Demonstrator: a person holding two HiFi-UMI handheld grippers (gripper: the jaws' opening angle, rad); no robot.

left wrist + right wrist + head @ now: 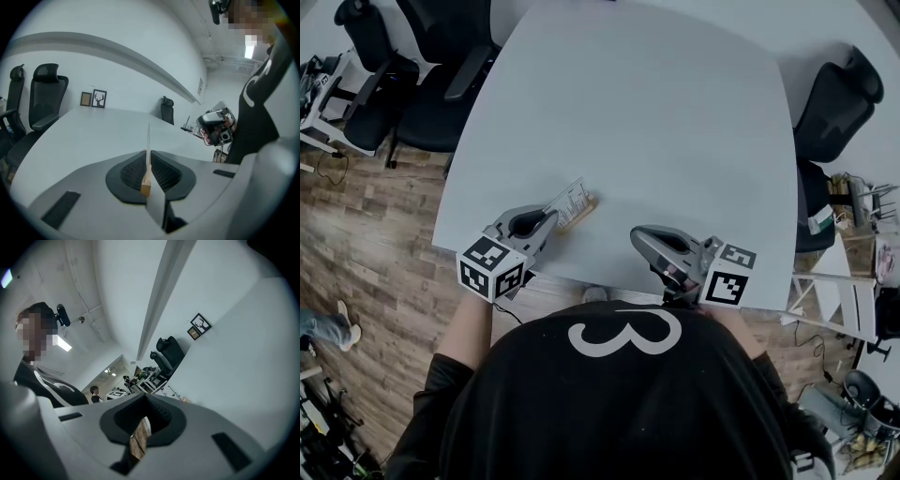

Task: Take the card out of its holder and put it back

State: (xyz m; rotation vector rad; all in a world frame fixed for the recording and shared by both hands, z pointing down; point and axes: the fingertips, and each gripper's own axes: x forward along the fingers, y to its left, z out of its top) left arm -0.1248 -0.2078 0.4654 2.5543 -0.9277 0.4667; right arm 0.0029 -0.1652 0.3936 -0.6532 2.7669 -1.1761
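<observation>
**Head view.** Table (pixel 656 122), pale, carrying one item only. Card (pixel 571 201) stands in its wooden holder (pixel 586 207), close to the table's near edge, left of centre. Left gripper (pixel 549 222) meets the holder's near end. Right gripper (pixel 639 234) is well apart from the card, also by the near edge.

**Left gripper view.** Risk, as a judgement: only the holder is steadied, so a skewed pull on the card could bend it or twist the block loose. Jaws pressed onto the holder (pixel 146 182); card (pixel 148 140) edge-on, upright above it.

**Right gripper view.** Jaws drawn together, nothing between them. Wooden floor (pixel 136 442) shows through the lower slit. They would need to spread before taking the card
</observation>
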